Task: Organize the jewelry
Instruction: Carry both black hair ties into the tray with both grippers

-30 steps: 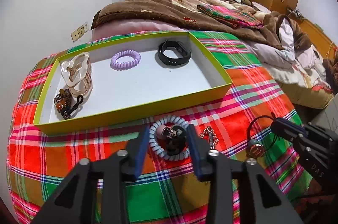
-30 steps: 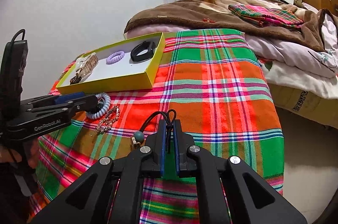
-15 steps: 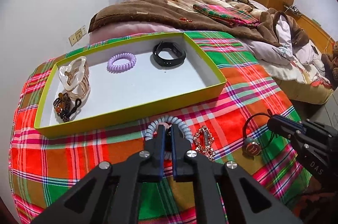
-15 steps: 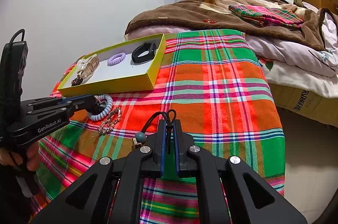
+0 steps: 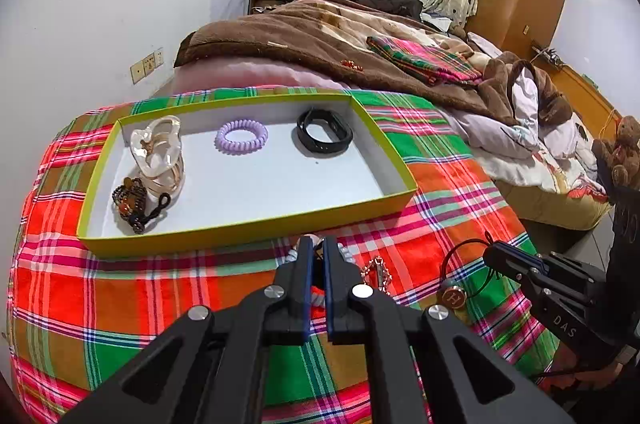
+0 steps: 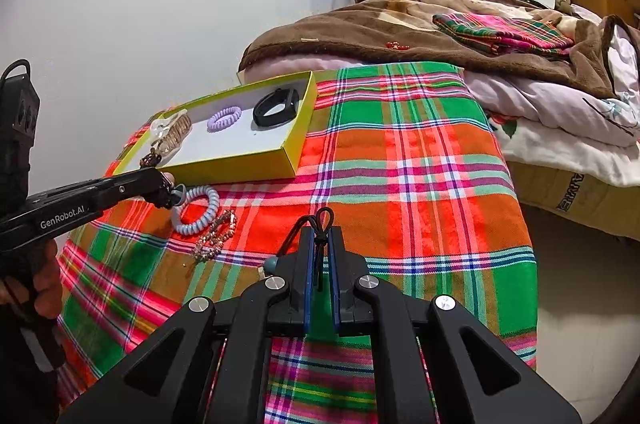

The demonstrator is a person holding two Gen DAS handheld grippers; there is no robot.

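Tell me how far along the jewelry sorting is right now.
Roughly halfway. Already in the yellow box: black band, purple coil tie, clear claw clip, beaded piece. In hand: left gripper pinches the pale blue coil tie; right gripper pinches a black cord. Left: rhinestone clip.

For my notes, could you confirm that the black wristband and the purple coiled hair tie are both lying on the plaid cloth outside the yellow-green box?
Not quite: the black wristband and purple coiled hair tie both lie inside the yellow-green box, as the left wrist view shows.
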